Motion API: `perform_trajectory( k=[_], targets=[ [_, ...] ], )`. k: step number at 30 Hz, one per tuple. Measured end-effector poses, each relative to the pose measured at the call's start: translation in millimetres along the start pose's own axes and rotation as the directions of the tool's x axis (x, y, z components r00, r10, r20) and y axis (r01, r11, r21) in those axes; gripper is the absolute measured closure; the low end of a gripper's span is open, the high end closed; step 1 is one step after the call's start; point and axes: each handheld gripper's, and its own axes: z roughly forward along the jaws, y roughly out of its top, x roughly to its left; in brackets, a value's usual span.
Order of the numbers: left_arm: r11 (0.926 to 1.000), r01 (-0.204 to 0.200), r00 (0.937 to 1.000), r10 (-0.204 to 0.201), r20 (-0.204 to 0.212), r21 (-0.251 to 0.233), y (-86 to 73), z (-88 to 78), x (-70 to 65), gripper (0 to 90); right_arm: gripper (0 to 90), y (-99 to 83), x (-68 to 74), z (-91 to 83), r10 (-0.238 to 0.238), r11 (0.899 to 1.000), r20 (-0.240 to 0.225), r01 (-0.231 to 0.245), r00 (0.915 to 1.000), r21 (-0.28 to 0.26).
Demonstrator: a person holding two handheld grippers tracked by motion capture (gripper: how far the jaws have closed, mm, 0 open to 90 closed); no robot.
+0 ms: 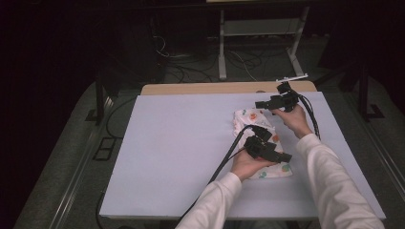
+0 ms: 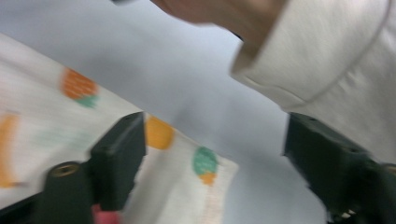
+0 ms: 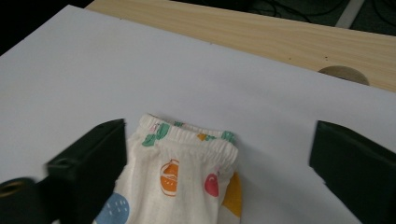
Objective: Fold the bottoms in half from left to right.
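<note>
Both grippers stand spread, nothing pinched: your left gripper (image 1: 267, 151) hovers over the near end of the folded garment (image 1: 258, 138), your right gripper (image 1: 272, 103) sits just past its far end. That garment lies on the right half of the pale board (image 1: 181, 143) covering the wooden table (image 3: 261, 32). It looks like a fold has been laid and let go; the next move calls for a fresh pinch on an edge. It is soft white knit, printed with small fruit shapes, and its gathered elastic waistband (image 3: 196, 140) faces the right gripper.
</note>
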Motion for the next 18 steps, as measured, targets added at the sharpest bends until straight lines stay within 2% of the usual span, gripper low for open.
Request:
perform_trajectory(
  k=[3, 7, 13, 18],
  targets=[
    [0.9996, -0.028, 0.9994, 0.028, -0.02, -0.01, -0.2, -8.5, 2.8, 10.4, 0.0, -3.4, -0.4, -5.0, 0.017, 0.999, -0.009, -0.018, 0.9998, -0.029],
    [0.9992, -0.039, 0.9982, 0.039, -0.046, -0.012, -3.5, -14.9, 7.1, 0.0, 0.0, -8.0, -0.9, -8.0, 0.021, 0.999, -0.014, -0.021, 0.9997, -0.033],
    [0.9993, -0.017, 0.9961, 0.014, -0.087, -0.034, -11.2, -27.9, 16.6, 0.0, 0.0, -15.0, 3.2, -11.1, 0.017, 0.999, -0.021, -0.018, 0.9996, -0.048],
    [0.9986, -0.02, 0.9918, 0.014, -0.127, -0.048, -14.1, -38.1, 23.9, 0.0, 0.0, -21.2, 4.0, -10.8, 0.023, 0.998, -0.037, -0.025, 0.9991, -0.05]
  ],
)
